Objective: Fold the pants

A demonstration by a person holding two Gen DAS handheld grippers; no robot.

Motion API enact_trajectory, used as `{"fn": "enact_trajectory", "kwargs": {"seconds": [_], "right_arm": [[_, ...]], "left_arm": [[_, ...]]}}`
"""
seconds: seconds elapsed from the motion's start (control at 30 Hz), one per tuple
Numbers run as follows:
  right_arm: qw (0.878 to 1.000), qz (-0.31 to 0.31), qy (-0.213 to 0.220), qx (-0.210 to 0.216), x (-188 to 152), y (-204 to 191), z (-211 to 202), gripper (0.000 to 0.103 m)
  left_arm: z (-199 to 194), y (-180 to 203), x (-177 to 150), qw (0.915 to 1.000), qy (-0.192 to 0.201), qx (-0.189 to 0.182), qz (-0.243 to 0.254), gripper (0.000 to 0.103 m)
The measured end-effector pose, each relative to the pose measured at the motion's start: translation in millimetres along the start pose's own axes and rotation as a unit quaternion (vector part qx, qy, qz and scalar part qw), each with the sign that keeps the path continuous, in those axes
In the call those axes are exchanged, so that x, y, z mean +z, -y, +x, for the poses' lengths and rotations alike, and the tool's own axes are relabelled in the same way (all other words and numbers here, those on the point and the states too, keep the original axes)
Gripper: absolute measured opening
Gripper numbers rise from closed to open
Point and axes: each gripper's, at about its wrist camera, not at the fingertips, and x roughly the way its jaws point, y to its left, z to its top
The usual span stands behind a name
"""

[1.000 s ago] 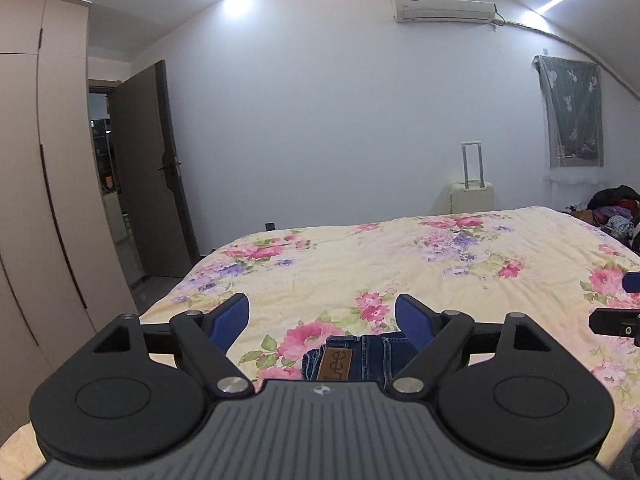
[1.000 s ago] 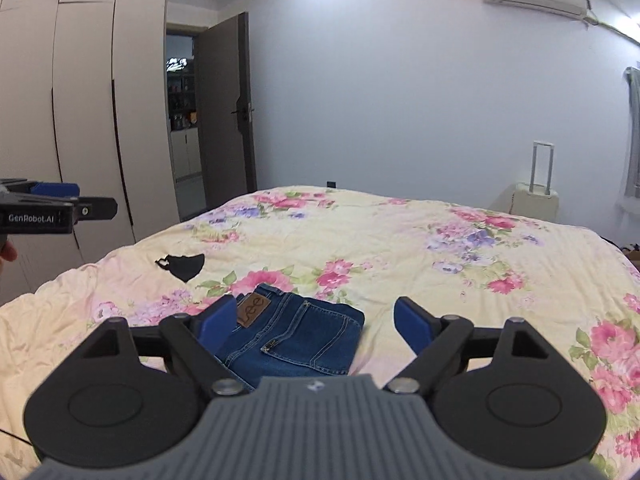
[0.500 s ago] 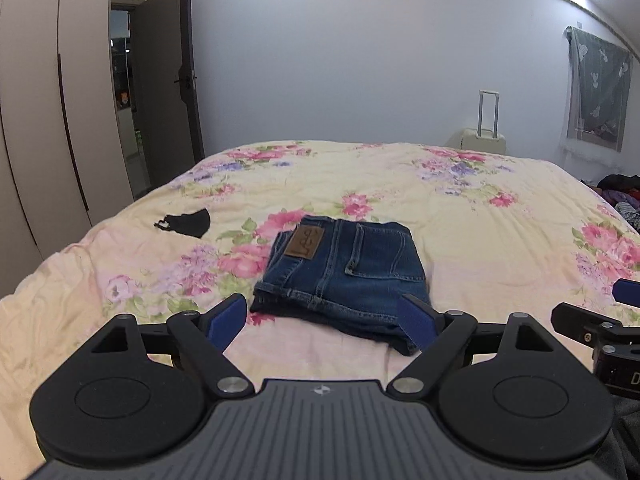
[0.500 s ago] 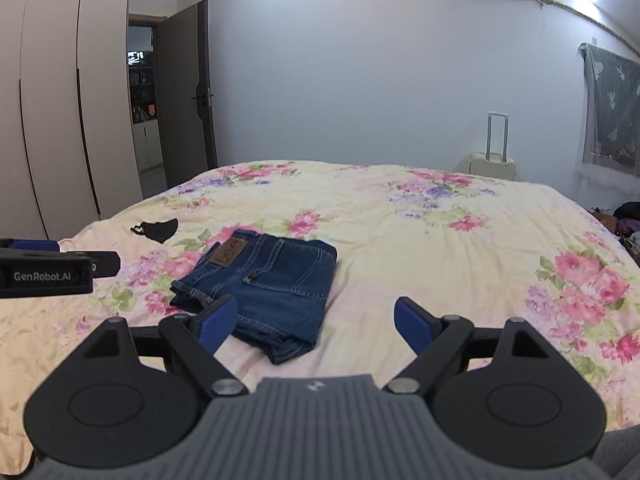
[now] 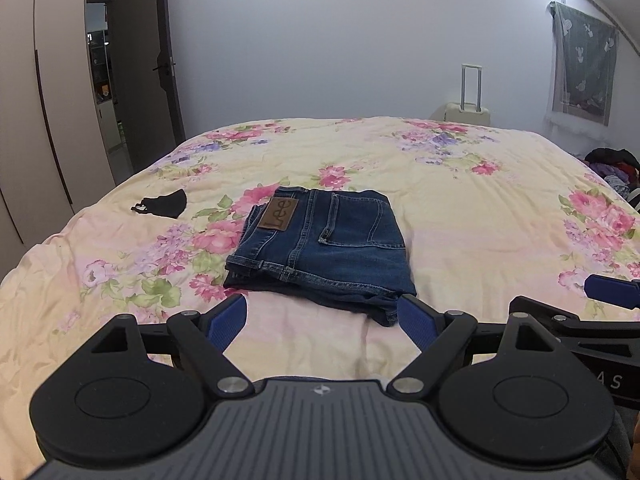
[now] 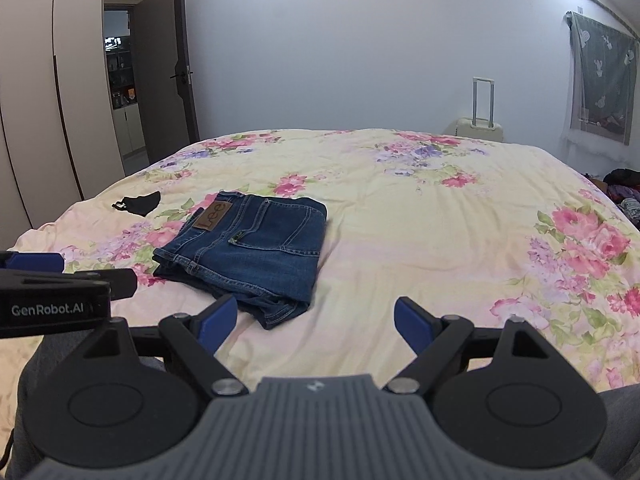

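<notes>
The folded jeans (image 5: 320, 248) lie flat on the floral bed (image 5: 460, 208), leather patch up, with a black face mask (image 5: 164, 204) well apart to their left. The left gripper (image 5: 322, 318) hovers just short of them, fingers (image 5: 226, 320) spread wide and empty, while the right gripper (image 5: 608, 290) shows at the right edge

One pair of folded jeans (image 5: 320, 248) and one black mask (image 5: 164, 205) lie on one bed (image 5: 460, 216). Two grippers show, left (image 5: 322, 320) and right (image 6: 316, 320). One suitcase (image 5: 466, 110), one door (image 5: 140, 92).
</notes>
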Motion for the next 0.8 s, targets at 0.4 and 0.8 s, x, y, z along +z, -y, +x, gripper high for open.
{"fn": "enact_trajectory", "kwargs": {"seconds": [0.4,0.8], "right_arm": [[1.0,0.004,0.012,0.006,0.5,0.3,-5.2,0.082],[1.0,0.012,0.02,0.006,0.1,3.4,-9.8,0.082]], "left_arm": [[-2.4,2.8,2.4,1.0,0.002,-0.001,0.008,0.1],[-5.1,3.9,3.2,0.9999,0.004,0.002,0.011,0.1]]}}
